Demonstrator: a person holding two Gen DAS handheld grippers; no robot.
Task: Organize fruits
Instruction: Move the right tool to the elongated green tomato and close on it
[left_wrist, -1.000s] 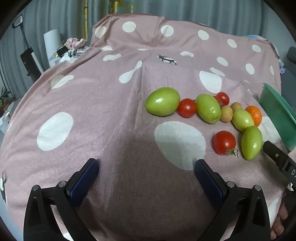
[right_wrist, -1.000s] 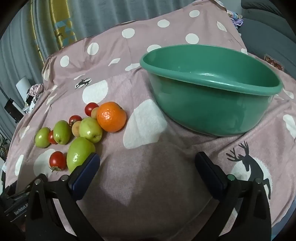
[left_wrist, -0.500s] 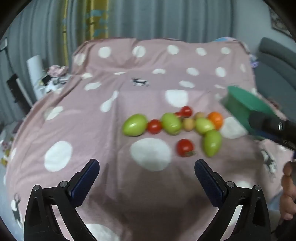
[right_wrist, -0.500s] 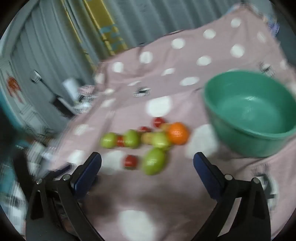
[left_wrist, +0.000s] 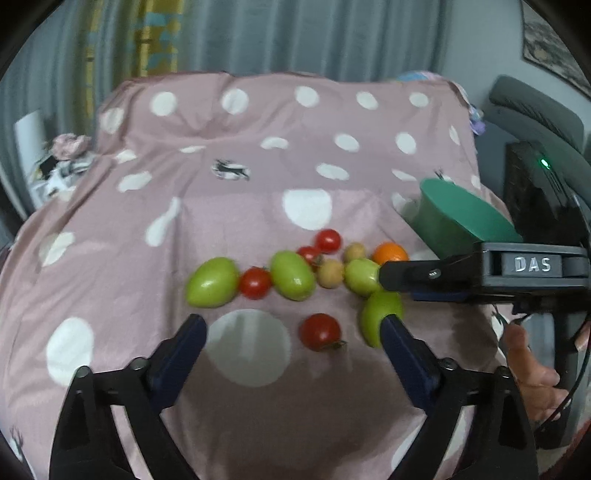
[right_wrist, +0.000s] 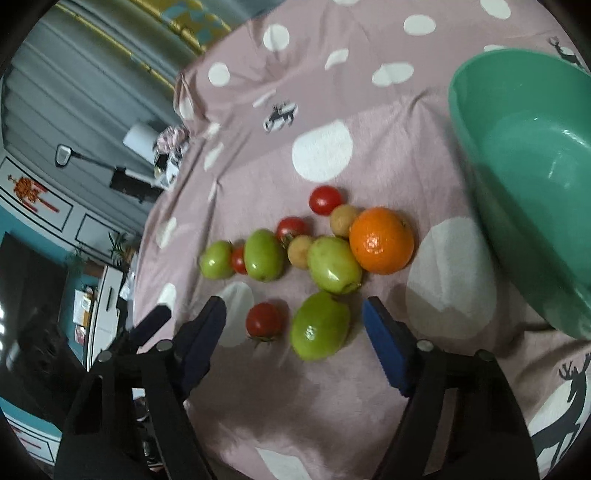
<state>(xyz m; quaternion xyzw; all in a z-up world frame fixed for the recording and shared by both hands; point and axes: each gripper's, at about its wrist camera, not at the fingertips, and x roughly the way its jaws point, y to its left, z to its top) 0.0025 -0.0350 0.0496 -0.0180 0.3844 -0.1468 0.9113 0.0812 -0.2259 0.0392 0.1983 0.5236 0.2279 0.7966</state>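
Note:
A cluster of fruit lies on the pink dotted cloth: several green fruits (right_wrist: 320, 325), several red tomatoes (right_wrist: 264, 319), two small tan fruits and one orange (right_wrist: 381, 240). A green basin (right_wrist: 524, 147) stands empty to the right; it also shows in the left wrist view (left_wrist: 461, 221). My right gripper (right_wrist: 295, 339) is open, its fingers on either side of the nearest green fruit and red tomato, above them. My left gripper (left_wrist: 293, 347) is open and empty, in front of the red tomato (left_wrist: 320, 331). The right gripper's body (left_wrist: 480, 273) crosses the left wrist view, covering part of the fruit.
The cloth (left_wrist: 258, 166) covers a raised surface that drops off at the far and left edges. Clutter (left_wrist: 66, 155) lies at the far left. A grey sofa (left_wrist: 535, 110) stands at the right. A cabinet and floor items (right_wrist: 92, 295) show left of the table.
Both grippers rose and pulled back, then the right one swung left over the fruit cluster, so its body now crosses the left wrist view. The fruit has not moved.

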